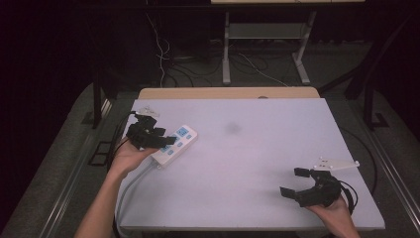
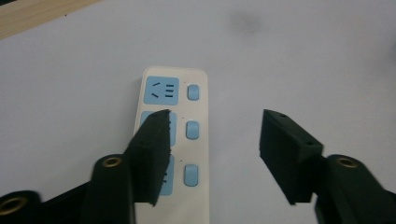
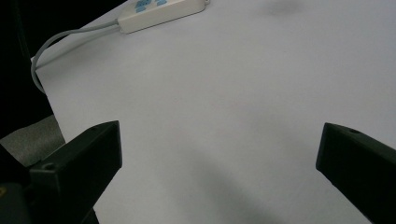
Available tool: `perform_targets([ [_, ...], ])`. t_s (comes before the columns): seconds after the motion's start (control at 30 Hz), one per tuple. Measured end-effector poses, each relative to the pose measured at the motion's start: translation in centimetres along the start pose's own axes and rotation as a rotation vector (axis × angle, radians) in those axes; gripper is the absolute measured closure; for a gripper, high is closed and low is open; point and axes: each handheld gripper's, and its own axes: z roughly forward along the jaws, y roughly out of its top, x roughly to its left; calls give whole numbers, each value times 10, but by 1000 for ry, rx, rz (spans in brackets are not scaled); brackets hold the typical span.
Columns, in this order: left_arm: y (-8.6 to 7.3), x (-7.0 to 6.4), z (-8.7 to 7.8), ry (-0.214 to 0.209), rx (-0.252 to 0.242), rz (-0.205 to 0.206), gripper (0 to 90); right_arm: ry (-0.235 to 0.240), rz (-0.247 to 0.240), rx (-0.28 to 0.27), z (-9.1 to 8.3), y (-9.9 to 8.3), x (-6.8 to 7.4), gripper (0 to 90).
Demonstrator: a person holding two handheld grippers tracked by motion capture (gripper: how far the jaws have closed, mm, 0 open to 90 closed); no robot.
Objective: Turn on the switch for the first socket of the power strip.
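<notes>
A white power strip [image 1: 176, 144] with blue sockets and blue switches lies on the left part of the white table top [image 1: 247, 148]. My left gripper [image 1: 166, 136] hovers over its near end, jaws open. In the left gripper view the strip [image 2: 180, 135] runs up between the jaws, with the left fingertip [image 2: 152, 149] over the middle socket, and the left gripper [image 2: 212, 154] holds nothing. My right gripper [image 1: 292, 182] stands wide open near the front right of the table, empty [image 3: 219, 163]. Far off in the right gripper view lies the strip [image 3: 161, 11] with its grey cord [image 3: 60, 39].
The strip's grey cord [image 1: 130, 181] runs off the table's front left edge. A faint dark smudge [image 1: 232, 129] marks the table's middle. A wooden strip [image 1: 228, 92] borders the far edge. Beyond it stand desk legs [image 1: 226, 49] and loose cables [image 1: 163, 54] on the floor.
</notes>
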Motion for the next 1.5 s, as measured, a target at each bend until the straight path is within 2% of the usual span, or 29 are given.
perform_targets([
  [0.07,0,1,2,5,-1,2,498,0,0,1,0,0,0,0],
  [0.17,0,3,6,3,5,1,604,0,-1,2,0,0,0,0],
  [0.2,0,4,6,1,7,2,686,-1,-2,4,0,0,0,0],
  [0.23,0,4,7,-3,5,-8,686,-1,-2,4,0,0,0,0],
  [0.27,0,6,8,-7,3,-10,783,-1,-2,5,1,0,0,0],
  [0.3,0,6,9,-8,4,-18,783,-1,-2,5,1,0,0,0],
  [0.37,0,9,10,-12,13,-22,890,-1,-1,5,0,0,0,0],
  [0.83,-6,14,27,-23,77,-17,895,0,-5,9,2,0,-1,0],
  [1.5,-22,22,45,-19,127,-44,895,0,-5,13,2,-1,-1,0],
])
